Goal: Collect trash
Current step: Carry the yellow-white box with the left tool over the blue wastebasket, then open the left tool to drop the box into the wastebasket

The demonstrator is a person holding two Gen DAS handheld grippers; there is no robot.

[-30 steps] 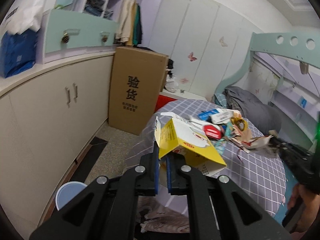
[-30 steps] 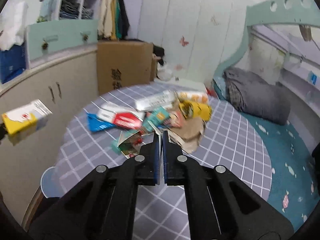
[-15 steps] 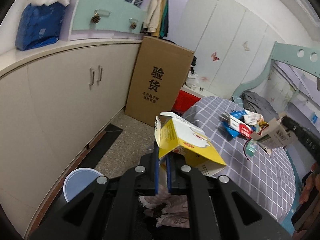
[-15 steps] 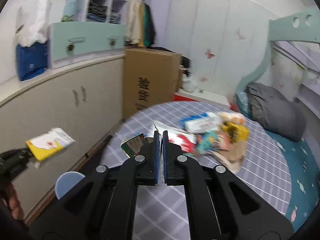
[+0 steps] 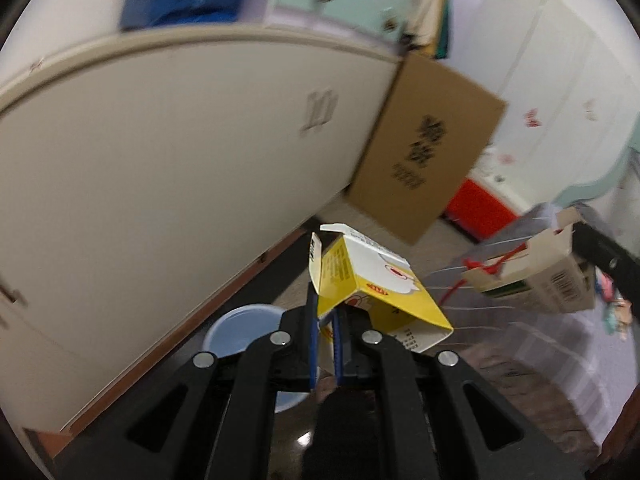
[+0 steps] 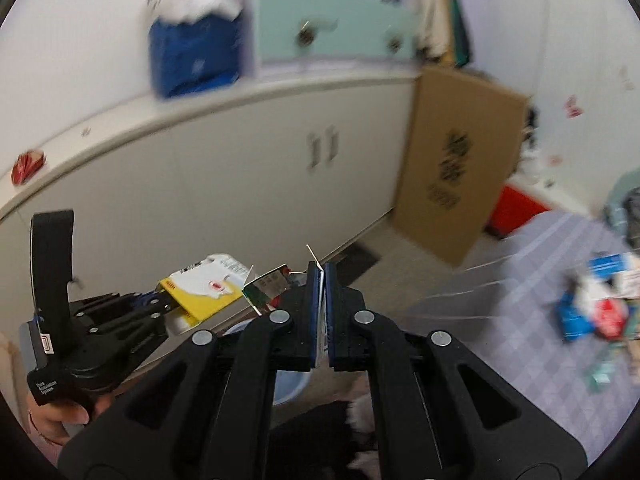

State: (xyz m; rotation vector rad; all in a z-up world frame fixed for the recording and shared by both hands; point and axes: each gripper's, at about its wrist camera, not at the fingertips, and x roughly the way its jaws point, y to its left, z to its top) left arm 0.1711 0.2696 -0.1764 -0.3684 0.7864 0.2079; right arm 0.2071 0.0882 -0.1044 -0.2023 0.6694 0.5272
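The left gripper [image 5: 325, 320] is clamped on a flap of the flattened yellow-and-white cardboard carton [image 5: 372, 284], whose long axis runs up and away to the right, above the round pale-blue plastic bin [image 5: 244, 326] on the floor. The right gripper [image 6: 320, 280] pinches the beige-and-green cardboard box [image 5: 536, 276], held level beside the carton, its long axis running crosswise.

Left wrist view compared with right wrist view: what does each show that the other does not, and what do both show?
Only the left wrist view shows the barcode side of the beige carton with its red string. Only the right wrist view shows the trash pile on the checked table and the person's hand. Both show the yellow box in the left hand-held gripper, the blue bin and the brown cardboard box.
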